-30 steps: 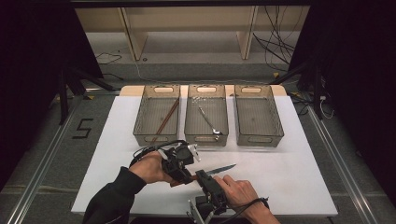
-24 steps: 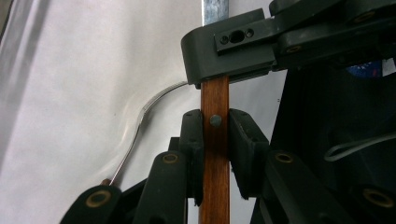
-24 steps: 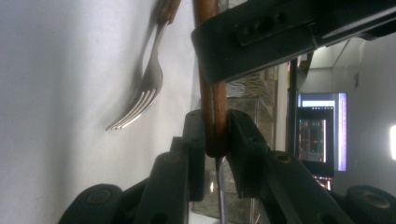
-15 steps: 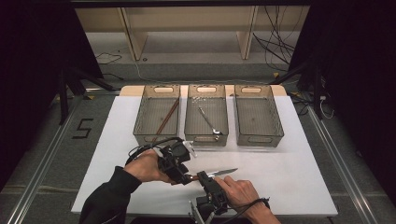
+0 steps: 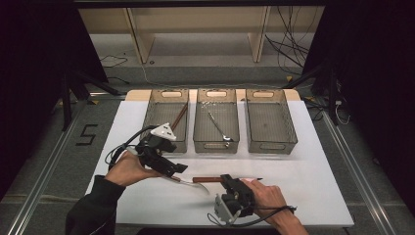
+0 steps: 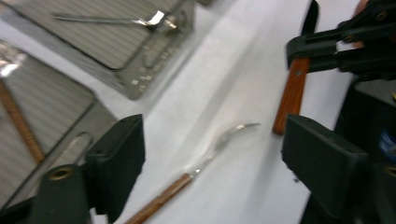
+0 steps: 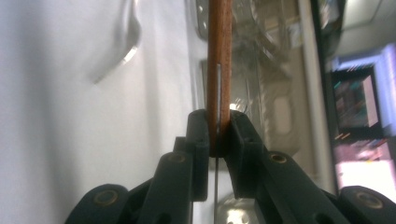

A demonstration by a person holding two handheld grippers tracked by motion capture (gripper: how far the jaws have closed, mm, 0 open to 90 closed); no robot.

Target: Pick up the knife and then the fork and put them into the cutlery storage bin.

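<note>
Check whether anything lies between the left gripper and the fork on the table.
Nothing visible. The jaws of the left gripper have just been opening; the fork lies on bare table beyond them, untouched. The knife, clamped in the right gripper, sits off to one side.

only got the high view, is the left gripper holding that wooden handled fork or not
observer: no. The left gripper has just been opening its jaws, and the steel fork with the brown wooden handle lies on the white table between them, with neither pad on it.
operator: ok and the right one, is it gripping properly
observer: yes. The right gripper is shut on the dark-bladed knife with the brown wooden handle, with a pad pressing each side of the handle.
</note>
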